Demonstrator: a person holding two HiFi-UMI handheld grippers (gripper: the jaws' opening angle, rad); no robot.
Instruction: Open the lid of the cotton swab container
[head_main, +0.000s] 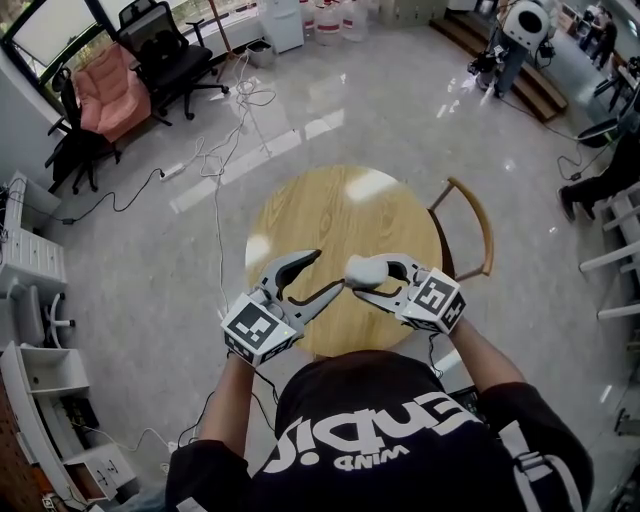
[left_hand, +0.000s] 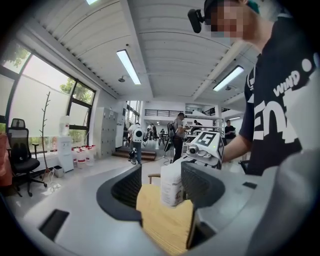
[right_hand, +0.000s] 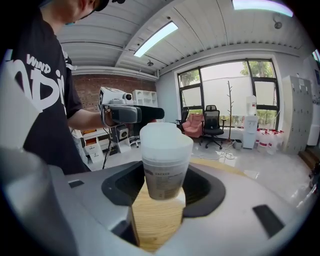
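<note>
Right claw (head_main: 355, 278) pinches the lidded cotton swab container (right_hand: 165, 177); left claw (left_hand: 160, 175), spread beside it, should next grip its lid (right_hand: 165, 139).

The left gripper (head_main: 325, 272) and right gripper (head_main: 358, 277) have pale grey shells, black ribbed pads (left_hand: 127, 187) inside the jaws, and a black-and-white marker cube (head_main: 258, 325) behind them. The T-shirt (head_main: 400, 435) is black, short-sleeved, with white lettering.

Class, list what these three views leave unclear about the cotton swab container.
- Label print on the cotton swab container: too small and blurred, right gripper view.
- Its body, head view: hidden beneath its own lid and the right gripper.
- Swabs inside: hidden by frosted lid and label.
</note>
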